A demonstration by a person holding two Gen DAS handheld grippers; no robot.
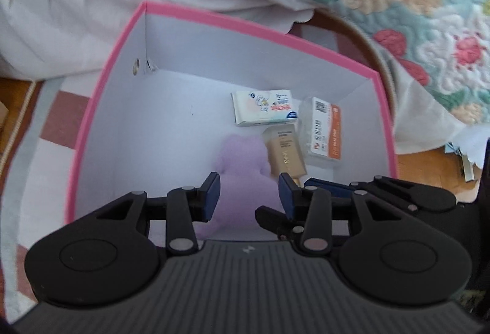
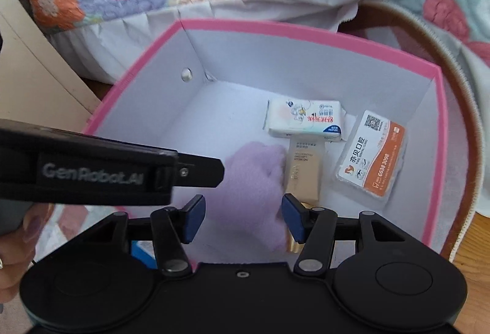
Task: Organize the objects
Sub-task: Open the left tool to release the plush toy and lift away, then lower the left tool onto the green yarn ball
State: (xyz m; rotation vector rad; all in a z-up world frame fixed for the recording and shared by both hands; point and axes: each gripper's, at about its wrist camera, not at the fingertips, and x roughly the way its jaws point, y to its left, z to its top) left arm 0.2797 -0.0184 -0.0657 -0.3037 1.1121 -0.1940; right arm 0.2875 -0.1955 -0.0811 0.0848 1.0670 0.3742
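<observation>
pink box [image 2: 398,58] on the floor beside the bed, gathering loose things in one place: lilac cloth [image 2: 254,177] mid-floor, card case [image 2: 373,156], tissue pack [image 2: 306,119] and beige tube [image 2: 304,171] by the right wall. left gripper [image 1: 248,194] and right gripper [image 2: 243,217]: jaws open, empty, above the cloth.

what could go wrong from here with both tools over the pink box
1. The left tool and right tool hang open side by side over the same purple cloth; they may bump each other, since the left one already crosses the right wrist view.
2. The gold tube lies against the cloth, so a closing pad could catch or shove it.
3. The pink box has light card walls; a knock on the rim might shift it.
</observation>
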